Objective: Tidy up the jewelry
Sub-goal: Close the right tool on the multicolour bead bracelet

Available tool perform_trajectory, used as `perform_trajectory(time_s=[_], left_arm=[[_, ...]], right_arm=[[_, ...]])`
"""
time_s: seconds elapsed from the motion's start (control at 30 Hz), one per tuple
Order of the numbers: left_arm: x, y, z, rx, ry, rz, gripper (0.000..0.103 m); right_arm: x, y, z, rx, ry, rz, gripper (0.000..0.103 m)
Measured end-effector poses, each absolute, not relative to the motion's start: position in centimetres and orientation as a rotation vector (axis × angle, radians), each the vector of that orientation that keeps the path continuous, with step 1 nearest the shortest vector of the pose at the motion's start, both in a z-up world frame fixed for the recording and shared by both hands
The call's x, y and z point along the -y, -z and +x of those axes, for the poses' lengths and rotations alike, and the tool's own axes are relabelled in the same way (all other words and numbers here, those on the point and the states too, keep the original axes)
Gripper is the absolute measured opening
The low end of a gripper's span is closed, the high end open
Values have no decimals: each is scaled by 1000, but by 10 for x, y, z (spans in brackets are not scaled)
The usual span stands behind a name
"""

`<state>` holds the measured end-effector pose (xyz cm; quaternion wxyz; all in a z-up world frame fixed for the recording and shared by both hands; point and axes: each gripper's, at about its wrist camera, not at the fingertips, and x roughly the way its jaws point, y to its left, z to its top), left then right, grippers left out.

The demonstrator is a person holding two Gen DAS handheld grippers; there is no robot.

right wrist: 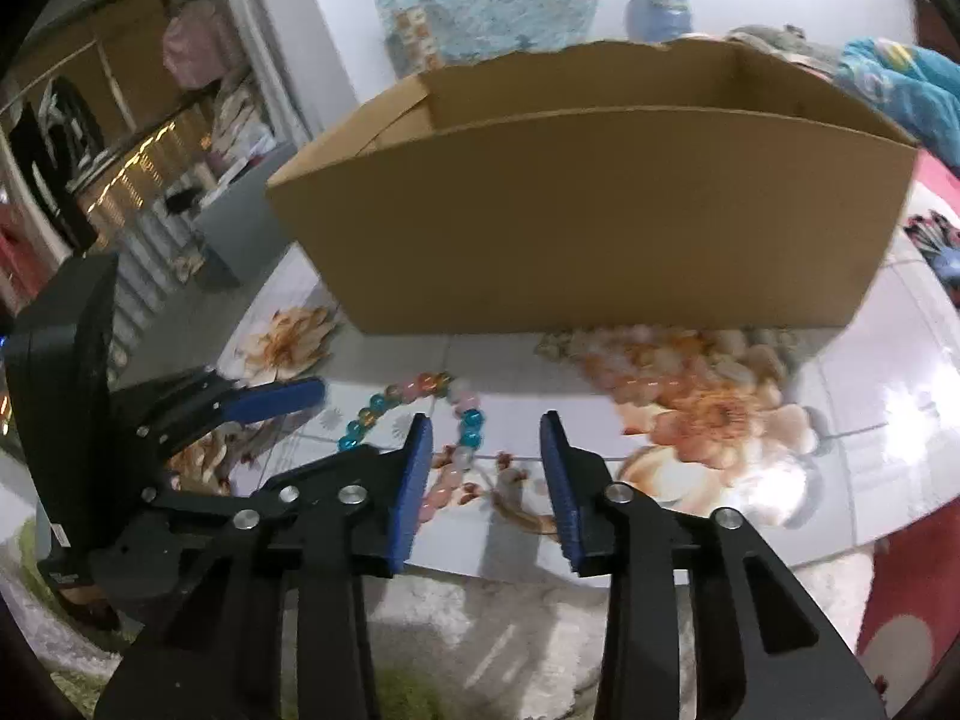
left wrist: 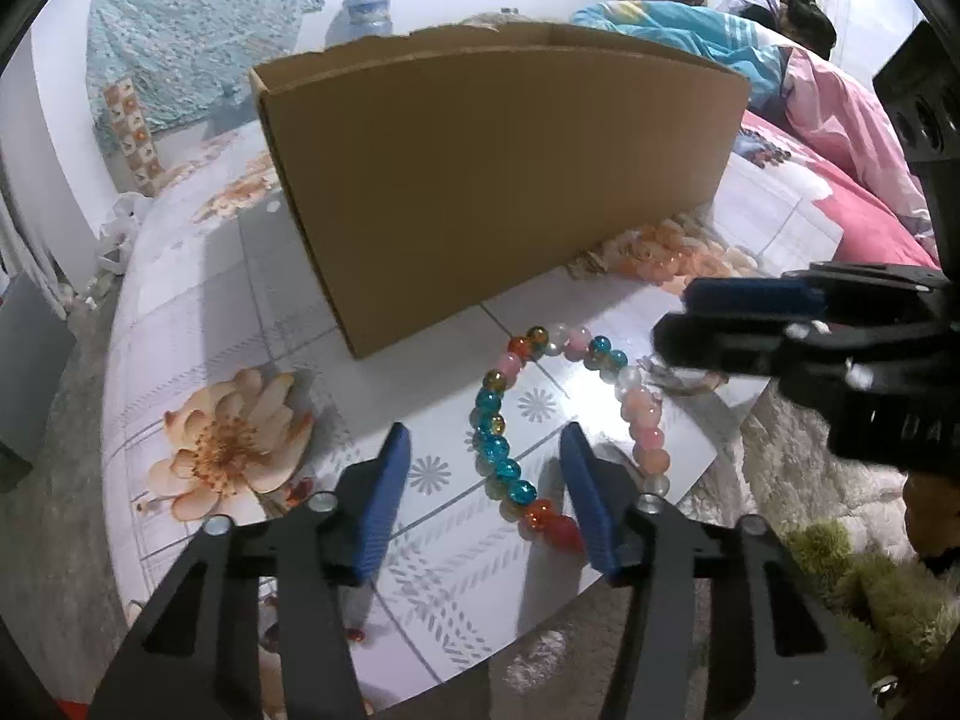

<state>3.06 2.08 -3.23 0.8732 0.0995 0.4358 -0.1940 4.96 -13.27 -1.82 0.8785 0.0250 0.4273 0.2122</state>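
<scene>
A beaded necklace of blue, pink, orange and clear beads lies in a loop on the floral table, in front of an open cardboard box. My left gripper is open, its blue pads on either side of the loop's near-left strand, just above the table. My right gripper is open and empty, low over the table edge, above a small brownish bracelet and the pink end of the necklace. The box stands behind; what is inside is hidden. The right gripper also shows in the left wrist view.
The glossy floral table ends close to me; a shaggy rug lies below its edge. A bed with pink and blue bedding is at the right. A water jug stands behind the box. The left gripper sits left of the right one.
</scene>
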Motion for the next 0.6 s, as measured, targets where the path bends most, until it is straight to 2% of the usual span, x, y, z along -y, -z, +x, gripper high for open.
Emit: perform_trajectory(time_s=[0.17,0.43,0.6], left_arm=[[-20,34,33,-909,417,221,39],[-23,35,38,-897,435,228,29],[-23,35,40,-883,440,230,19]], right_arm=[[121,28,56,-937,-465,34,18],[114,36,65,-959,-460,0,11],[111,36,68,-946,-450,-25,8]])
